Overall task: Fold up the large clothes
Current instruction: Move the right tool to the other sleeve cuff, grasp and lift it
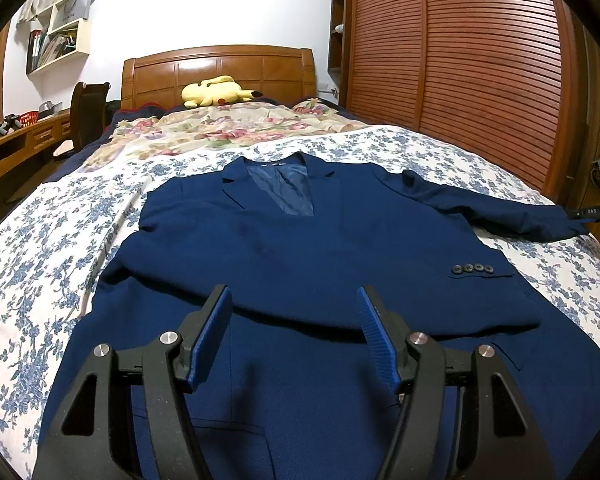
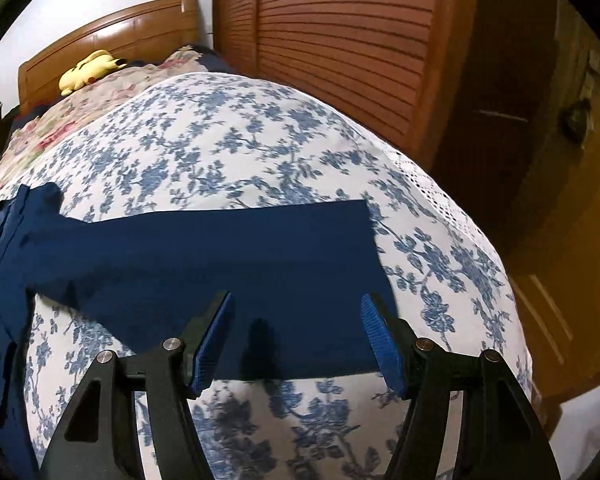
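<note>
Right tool [image 2: 296, 332] is hovering over the sleeve [image 2: 228, 256] of a navy jacket [image 2: 4, 280], its jaws standing apart with nothing between the blue pads [image 2: 214, 340]. Sleeve is lying flat across the bed [image 2: 228, 144], cuff end pointing right, on a blue-flowered sheet. Yellow plush [image 2: 90, 70] is sitting by the headboard [image 2: 112, 36]. Slatted wardrobe [image 2: 340, 40] is standing beside the bed.
</note>
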`<state>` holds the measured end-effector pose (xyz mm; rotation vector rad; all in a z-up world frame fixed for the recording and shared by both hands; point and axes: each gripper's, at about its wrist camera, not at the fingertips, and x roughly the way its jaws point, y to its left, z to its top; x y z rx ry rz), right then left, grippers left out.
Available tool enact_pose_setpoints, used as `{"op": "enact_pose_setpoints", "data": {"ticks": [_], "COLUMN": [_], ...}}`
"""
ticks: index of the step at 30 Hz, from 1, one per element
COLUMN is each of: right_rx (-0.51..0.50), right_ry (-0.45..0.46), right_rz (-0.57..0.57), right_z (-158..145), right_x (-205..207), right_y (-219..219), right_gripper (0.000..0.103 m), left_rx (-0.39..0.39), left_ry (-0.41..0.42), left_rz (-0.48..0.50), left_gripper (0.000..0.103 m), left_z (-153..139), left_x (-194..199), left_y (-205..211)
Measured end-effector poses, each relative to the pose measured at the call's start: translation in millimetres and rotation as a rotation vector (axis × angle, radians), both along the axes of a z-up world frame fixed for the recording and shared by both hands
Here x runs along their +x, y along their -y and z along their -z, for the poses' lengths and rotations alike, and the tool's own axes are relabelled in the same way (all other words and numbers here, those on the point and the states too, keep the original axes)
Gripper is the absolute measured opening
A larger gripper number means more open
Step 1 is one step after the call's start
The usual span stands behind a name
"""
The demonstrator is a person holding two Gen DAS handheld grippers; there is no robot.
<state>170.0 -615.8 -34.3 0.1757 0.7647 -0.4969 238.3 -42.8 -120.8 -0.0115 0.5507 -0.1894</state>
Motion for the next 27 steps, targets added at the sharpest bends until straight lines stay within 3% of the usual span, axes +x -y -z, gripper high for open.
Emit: {"op": "enact_pose_setpoints", "data": {"ticks": [11, 15, 17, 21, 23, 27], "right_rx": [0.044, 0.005, -0.021, -0.067, -0.049, -0.074], "right_ry": [-0.066, -0.11, -0.128, -0.158, -0.156, -0.12], "right_rz": [0.031, 0.001, -0.029, -0.075, -0.087, -0.132], "right_z": [9, 14, 14, 9, 5, -13], "right_x": [-5, 2, 5, 11, 12, 16], "right_y": [16, 10, 3, -8, -12, -31], "right_gripper": [0.067, 0.067, 0.057, 0.02, 0.012, 0.009], "left_rx": [0.001, 0.0, 0.001, 0.003, 0.003, 0.002], "left_ry": [0.003, 0.001, 0.001, -0.002, -0.007, -0.007], "left_rz": [0.0, 0.0, 0.0, 0.002, 0.006, 0.007], "left_gripper": [0.065, 0.065, 0.065, 0.065, 0.065, 0.065], "left_z": [0, 0, 0, 0, 0, -1], "left_x": [0, 0, 0, 1, 1, 2], "left_y": [1, 1, 1, 2, 2, 2]}}
